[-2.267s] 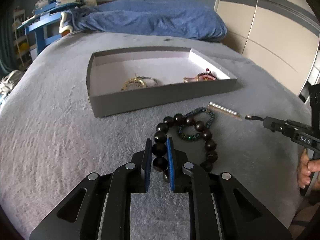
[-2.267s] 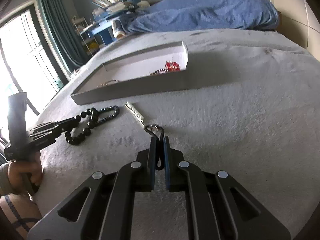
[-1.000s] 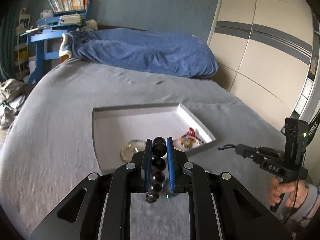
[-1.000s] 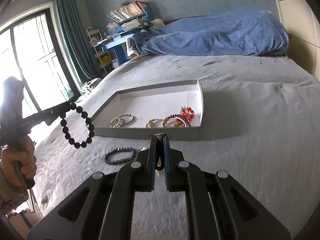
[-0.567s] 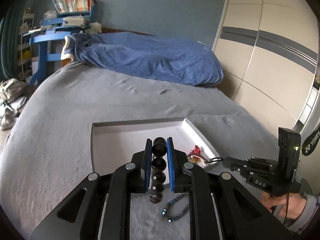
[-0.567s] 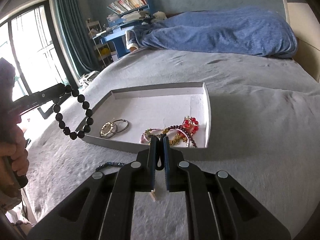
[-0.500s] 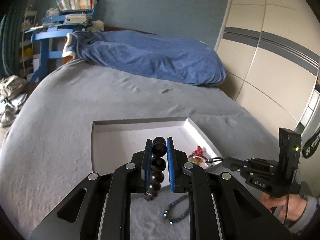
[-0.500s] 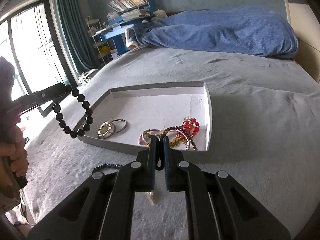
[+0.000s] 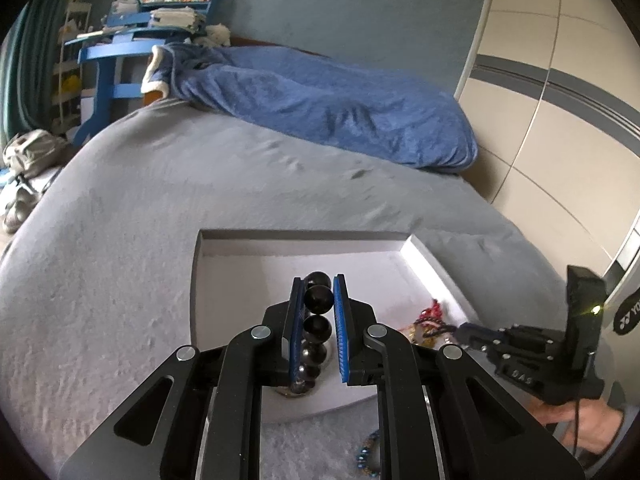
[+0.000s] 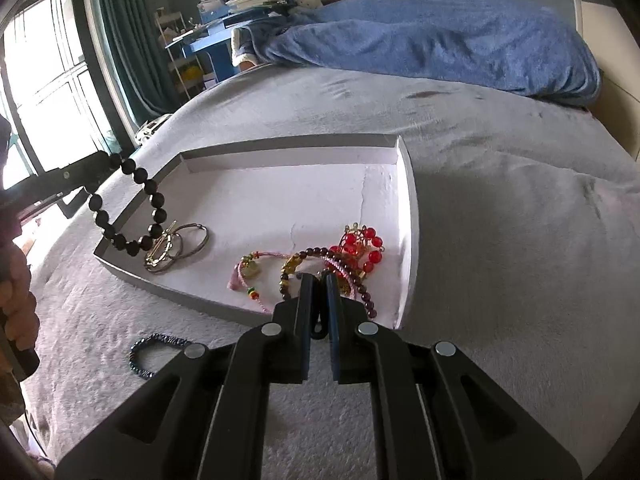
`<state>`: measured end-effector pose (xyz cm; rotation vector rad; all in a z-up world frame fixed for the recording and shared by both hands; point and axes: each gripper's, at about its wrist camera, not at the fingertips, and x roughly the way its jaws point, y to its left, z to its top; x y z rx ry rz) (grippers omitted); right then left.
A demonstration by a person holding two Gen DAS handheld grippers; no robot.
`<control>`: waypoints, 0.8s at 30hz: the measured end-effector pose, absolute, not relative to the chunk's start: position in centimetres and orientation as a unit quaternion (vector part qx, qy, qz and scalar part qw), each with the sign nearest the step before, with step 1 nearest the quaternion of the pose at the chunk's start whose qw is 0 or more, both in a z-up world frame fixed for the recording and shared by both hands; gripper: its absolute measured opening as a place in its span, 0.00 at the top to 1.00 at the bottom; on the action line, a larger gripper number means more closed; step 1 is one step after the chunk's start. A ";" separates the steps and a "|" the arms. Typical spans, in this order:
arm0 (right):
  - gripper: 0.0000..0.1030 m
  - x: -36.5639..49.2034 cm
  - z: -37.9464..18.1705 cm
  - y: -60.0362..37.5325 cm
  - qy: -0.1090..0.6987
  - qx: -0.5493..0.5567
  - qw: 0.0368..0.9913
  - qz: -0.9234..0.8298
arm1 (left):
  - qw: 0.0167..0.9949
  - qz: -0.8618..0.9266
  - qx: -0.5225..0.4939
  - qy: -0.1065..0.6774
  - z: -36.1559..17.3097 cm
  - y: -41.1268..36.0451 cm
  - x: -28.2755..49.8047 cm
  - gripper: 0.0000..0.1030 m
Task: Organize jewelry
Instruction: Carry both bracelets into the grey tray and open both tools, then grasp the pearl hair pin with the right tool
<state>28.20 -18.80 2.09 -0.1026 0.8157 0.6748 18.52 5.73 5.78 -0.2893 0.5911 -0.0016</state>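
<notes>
A grey tray (image 10: 410, 216) with a white floor lies on the bed; it also shows in the left wrist view (image 9: 248, 252). In it lie gold and silver rings (image 10: 176, 244) and a tangle of red and dark bead bracelets (image 10: 352, 252). My left gripper (image 9: 318, 292) is shut on a black bead bracelet (image 10: 136, 204), which hangs over the tray's near left corner. My right gripper (image 10: 319, 284) is shut on a small dark clasp loop (image 10: 318, 330) over the tray's near right corner. A dark blue bead bracelet (image 10: 154, 354) lies on the blanket in front of the tray.
The bed has a grey blanket (image 10: 520, 240) and a blue duvet (image 10: 440, 44) at its head. A blue desk with books (image 9: 120, 48) stands behind. A wardrobe (image 9: 560, 100) is to the right, a window (image 10: 48, 92) to the left.
Both grippers lifted their pieces off the blanket and moved forward over the tray. The black bracelet now hangs over the tray's corner; the right gripper is above the red beads.
</notes>
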 end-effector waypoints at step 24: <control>0.61 23.5 3.1 -21.6 0.337 -0.029 0.879 0.336 | 0.949 0.054 -0.069 0.302 2.7 5.2 14.9 0.31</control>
